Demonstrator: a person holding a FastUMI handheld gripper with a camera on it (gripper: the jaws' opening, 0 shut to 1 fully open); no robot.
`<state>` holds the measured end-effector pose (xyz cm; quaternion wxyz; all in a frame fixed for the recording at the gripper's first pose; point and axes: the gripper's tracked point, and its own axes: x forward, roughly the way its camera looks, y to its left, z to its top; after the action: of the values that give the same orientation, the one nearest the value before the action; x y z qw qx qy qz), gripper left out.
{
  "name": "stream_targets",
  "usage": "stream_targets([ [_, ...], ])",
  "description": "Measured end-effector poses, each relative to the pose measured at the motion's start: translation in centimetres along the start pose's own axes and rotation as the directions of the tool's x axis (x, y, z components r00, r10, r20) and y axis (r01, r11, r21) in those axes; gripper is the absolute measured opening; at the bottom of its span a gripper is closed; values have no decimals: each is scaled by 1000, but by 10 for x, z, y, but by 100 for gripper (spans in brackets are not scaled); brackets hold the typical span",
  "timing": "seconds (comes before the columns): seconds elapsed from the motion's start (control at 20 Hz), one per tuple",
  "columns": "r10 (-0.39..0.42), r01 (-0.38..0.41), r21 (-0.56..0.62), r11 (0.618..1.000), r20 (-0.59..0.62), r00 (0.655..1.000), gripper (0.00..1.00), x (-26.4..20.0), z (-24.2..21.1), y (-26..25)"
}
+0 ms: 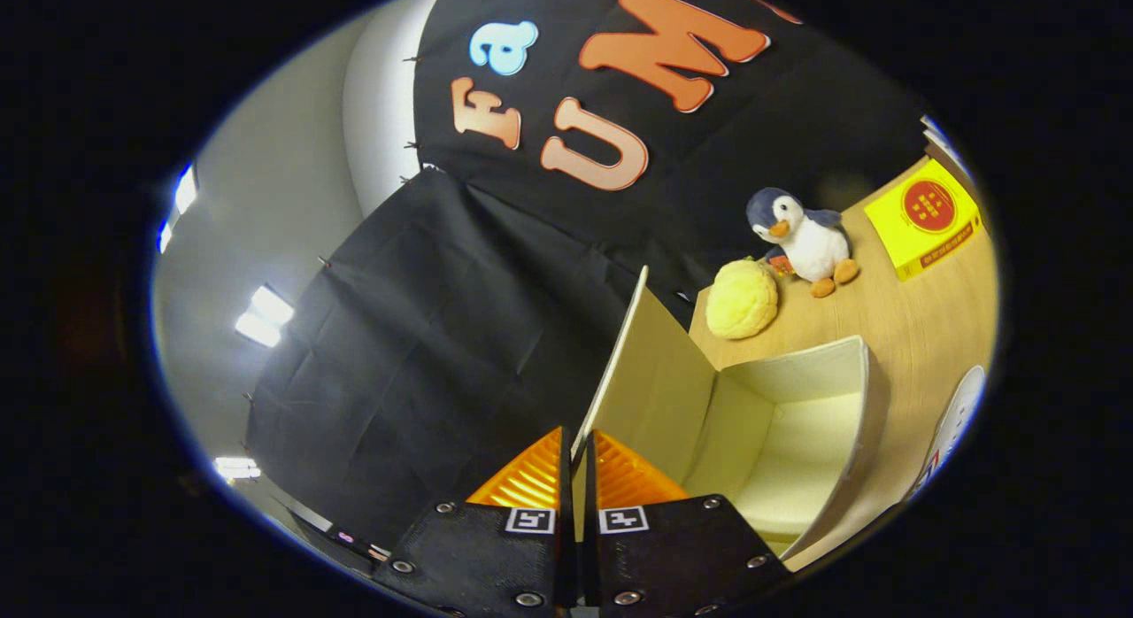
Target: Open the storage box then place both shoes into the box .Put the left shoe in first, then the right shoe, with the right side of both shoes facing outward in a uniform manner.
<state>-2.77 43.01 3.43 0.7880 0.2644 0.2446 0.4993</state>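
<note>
The gripper (577, 463) fingers pinch the storage box (797, 423) lid (637, 370), raised open. Beyond sit a yellow plush (742, 299), penguin toy (801, 237) and, seemingly, a yellow booklet (925, 215) on the surface (903, 317).

Lower right, the cream storage box (779, 423) has its lid (620, 361) pinched between the fingers (531, 476). Upper right, on the pale wood-grain worktop (903, 317): a grey-and-white penguin (801, 237) with orange beak and feet, a yellow plush ball (742, 299), a yellow booklet (925, 215) bearing a red circle.
</note>
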Motion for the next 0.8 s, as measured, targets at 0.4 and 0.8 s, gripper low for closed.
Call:
stream_targets([
  [0.4,-43,42,-88,995,-2,999,10,44,-20,24],
  [0.8,-168,155,-232,960,-35,985,98,53,-50,9],
])
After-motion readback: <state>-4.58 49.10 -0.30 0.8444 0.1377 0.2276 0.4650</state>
